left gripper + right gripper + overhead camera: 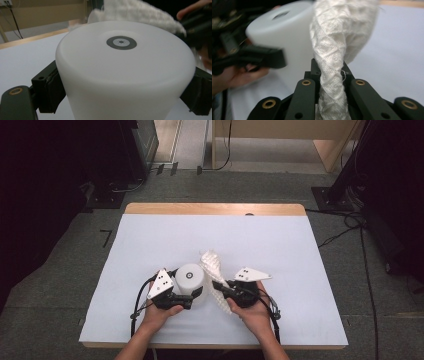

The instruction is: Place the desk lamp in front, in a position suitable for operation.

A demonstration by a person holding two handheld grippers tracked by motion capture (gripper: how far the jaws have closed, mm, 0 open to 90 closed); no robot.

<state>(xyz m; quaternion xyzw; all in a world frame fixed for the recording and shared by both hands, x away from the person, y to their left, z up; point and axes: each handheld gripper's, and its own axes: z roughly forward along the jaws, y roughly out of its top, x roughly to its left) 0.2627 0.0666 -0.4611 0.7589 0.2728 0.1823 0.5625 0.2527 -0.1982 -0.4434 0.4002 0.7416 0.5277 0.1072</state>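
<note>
One tabletop [150, 245], white-covered, with a strip of bare wood along its far edge; no writing legible on it.

One white cylinder [190, 279], standing upright near the front middle of the tabletop, smooth-sided, with one dark ring mark [121, 42] at the centre of its flat top. No brand or lettering could be read on it.

One white cloth [214, 270], woven in a raised diamond pattern, twisted into a rope and held up just to the right of the cylinder; whether it touched the cylinder could not be told. No label seen.

Two hand-held grippers, each topped by one grey three-cornered plate with small dark dots. Left gripper [192, 295]: jaws clamped on the cylinder's sides, one pad [51, 90] pressed against each flank. Right gripper [220, 287]: jaws drawn together on the cloth, pinching the twisted strand between them.

Two hands, one behind each gripper.
</note>
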